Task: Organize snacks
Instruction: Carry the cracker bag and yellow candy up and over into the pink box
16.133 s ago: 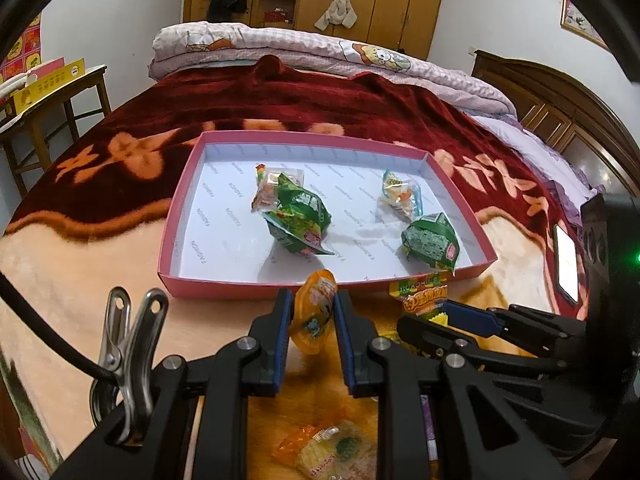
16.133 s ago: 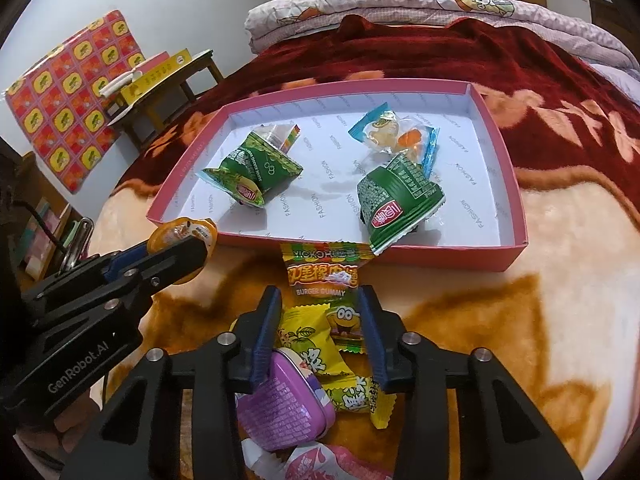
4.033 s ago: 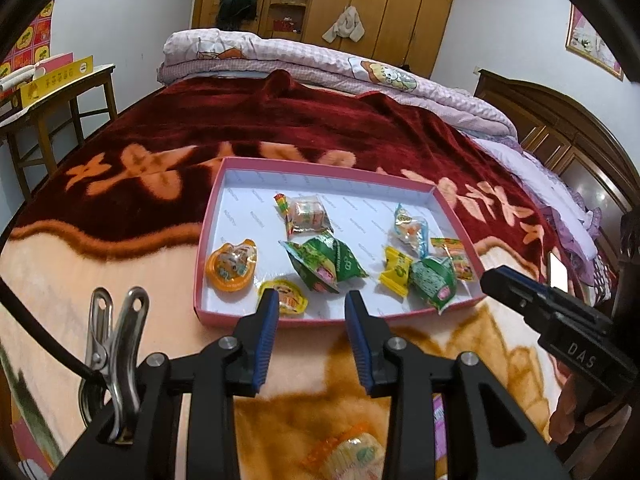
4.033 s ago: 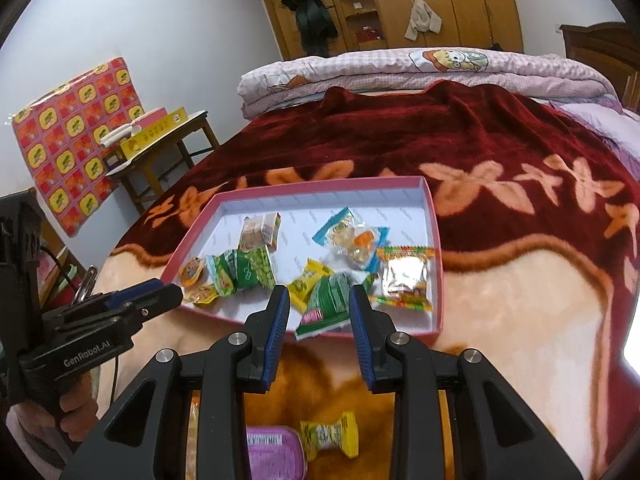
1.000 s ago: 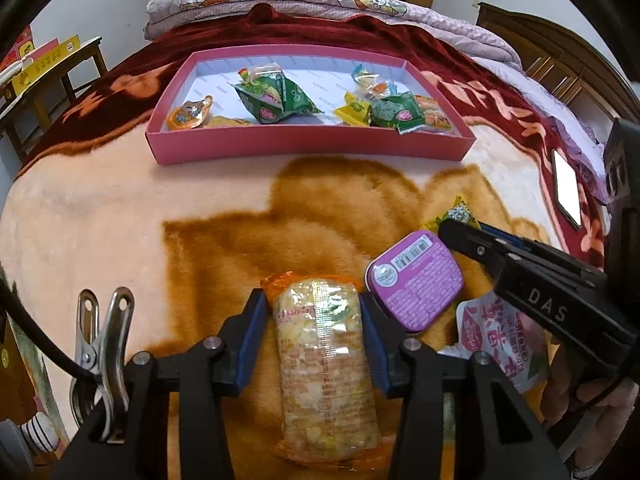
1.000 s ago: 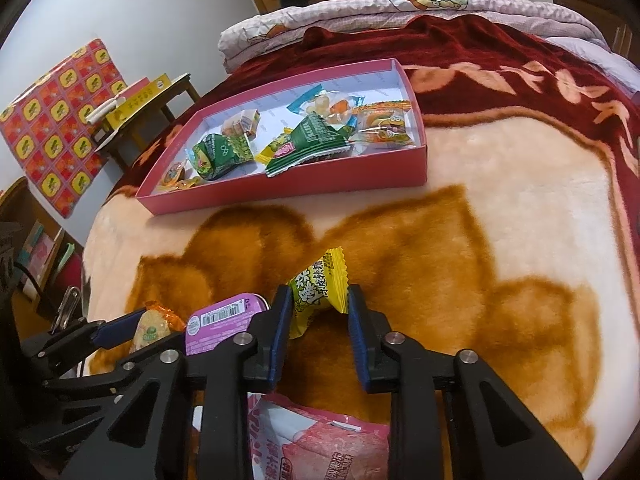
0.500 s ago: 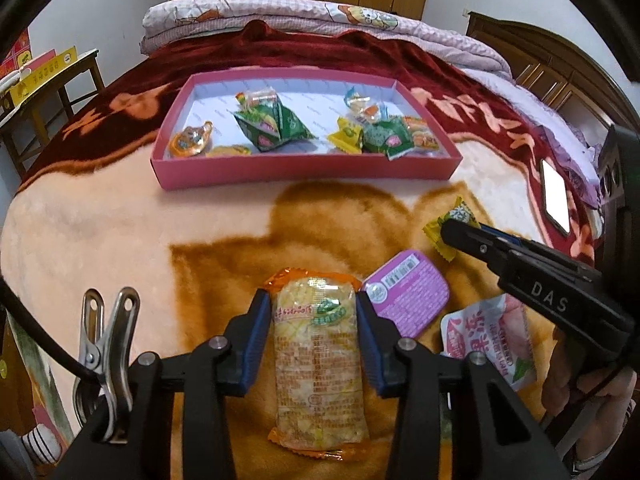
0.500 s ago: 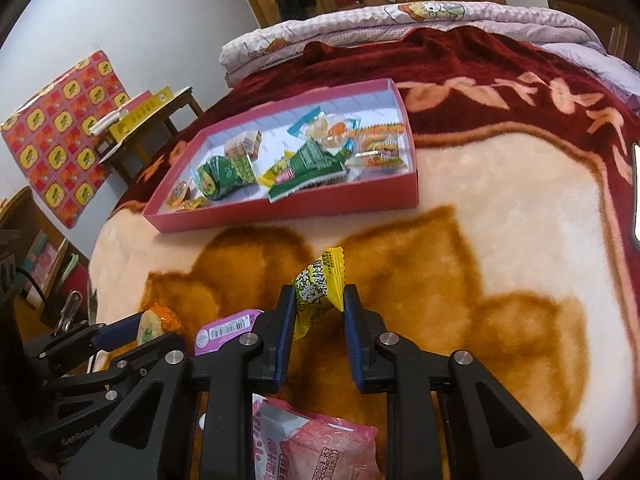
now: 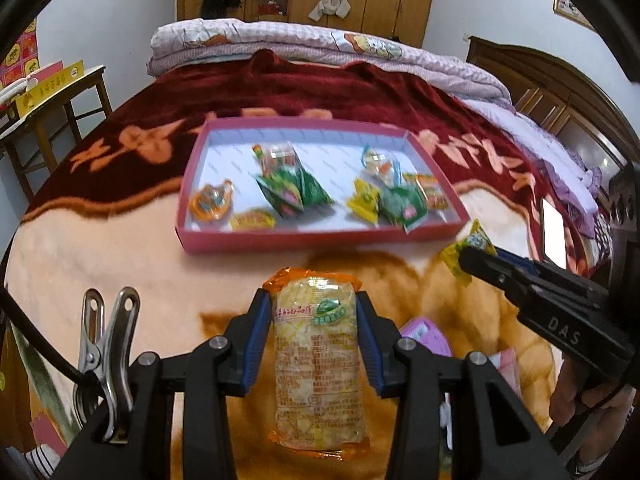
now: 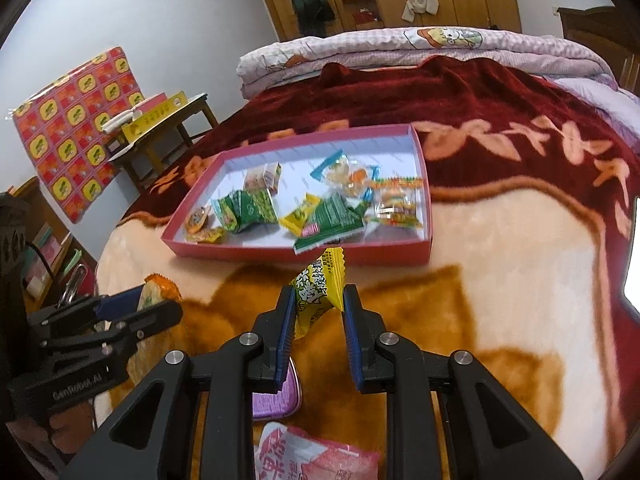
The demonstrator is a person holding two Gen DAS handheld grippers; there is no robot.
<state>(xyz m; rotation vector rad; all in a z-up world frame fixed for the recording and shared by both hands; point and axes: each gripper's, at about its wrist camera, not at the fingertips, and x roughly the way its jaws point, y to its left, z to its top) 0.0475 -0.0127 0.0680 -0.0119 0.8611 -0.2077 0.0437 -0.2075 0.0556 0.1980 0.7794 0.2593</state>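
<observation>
Both tongs have risen off the bed (image 10: 500,300) since a second ago. Left tongs (image 9: 312,320) clamp the orange packet (image 9: 318,360); right tongs (image 10: 318,308) pinch the yellow sweet (image 10: 318,292). The tray (image 9: 320,238) sits ahead, mid-bed, already holding snacks.

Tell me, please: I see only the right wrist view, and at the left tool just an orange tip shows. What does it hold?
Observer: The left tool is shut on a long clear packet with orange ends and pale yellow contents.
Operator: Where on the packet do the pads sit?
Observer: Near its far end; most of its length runs back toward the camera.
</observation>
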